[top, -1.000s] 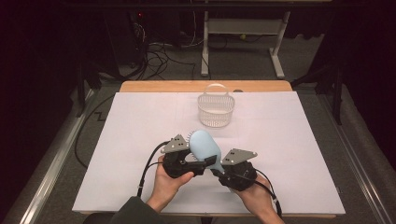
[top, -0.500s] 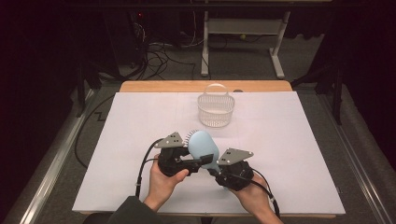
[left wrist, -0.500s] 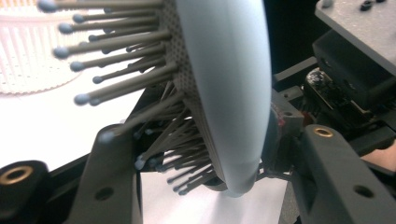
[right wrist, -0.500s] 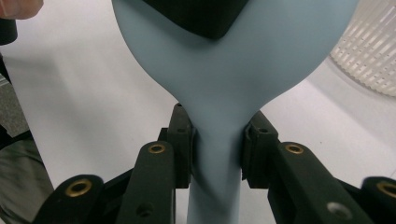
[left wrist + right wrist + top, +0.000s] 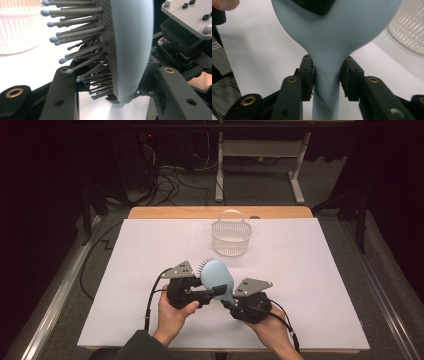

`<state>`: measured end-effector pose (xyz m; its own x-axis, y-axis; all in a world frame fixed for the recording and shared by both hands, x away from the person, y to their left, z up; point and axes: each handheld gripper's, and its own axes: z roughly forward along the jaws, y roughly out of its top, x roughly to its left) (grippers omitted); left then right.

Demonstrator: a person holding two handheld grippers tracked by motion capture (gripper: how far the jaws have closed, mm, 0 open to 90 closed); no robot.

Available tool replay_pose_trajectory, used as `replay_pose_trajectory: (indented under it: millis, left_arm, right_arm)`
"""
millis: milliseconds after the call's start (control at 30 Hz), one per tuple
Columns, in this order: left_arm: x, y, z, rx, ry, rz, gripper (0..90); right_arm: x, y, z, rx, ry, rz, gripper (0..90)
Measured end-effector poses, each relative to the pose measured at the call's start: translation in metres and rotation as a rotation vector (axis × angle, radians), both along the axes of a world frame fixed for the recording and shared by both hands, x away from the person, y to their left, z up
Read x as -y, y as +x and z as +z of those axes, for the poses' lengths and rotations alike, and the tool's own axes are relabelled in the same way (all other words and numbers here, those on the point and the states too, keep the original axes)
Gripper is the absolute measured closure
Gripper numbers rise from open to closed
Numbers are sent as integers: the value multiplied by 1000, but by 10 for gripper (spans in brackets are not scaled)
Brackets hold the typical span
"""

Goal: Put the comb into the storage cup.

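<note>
My right gripper (image 5: 231, 301) clamps the blue hairbrush (image 5: 217, 277) by its handle, my left gripper (image 5: 210, 292) seemingly pinching its head, above the table, the white basket (image 5: 231, 238) ahead still empty

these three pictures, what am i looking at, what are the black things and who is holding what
A person sits at a white table with a hand-held two-jaw gripper in each hand. The high view looks down from above. The other two come from cameras riding on the grippers, looking along their black jaws. The right gripper is shut on the handle of a pale blue hairbrush. The left gripper has its jaws on either side of the brush head, bristles towards one jaw; whether it grips is unclear. Farther back stands a white basket.
</note>
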<state>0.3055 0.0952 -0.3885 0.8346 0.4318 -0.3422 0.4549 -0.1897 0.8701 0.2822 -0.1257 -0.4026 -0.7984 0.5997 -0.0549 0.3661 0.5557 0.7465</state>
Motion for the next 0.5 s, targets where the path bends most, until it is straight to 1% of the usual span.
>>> replay_pose_trajectory:
  millis: [133, 233, 333, 500]
  left_arm:
    - [-4, 1, 1, 0, 1, 14, 555]
    - [-7, 2, 2, -8, -8, 21, 557]
    - [-9, 3, 3, -9, -11, 26, 559]
    - [-14, 6, 6, -19, -25, 38, 561]
  right_arm:
    - [2, 1, 0, -7, 8, -5, 603]
    - [2, 1, 0, -10, 18, -5, 571]
    - [3, 1, -1, -7, 16, -1, 541]
    - [9, 0, 0, 2, 39, 0, 488]
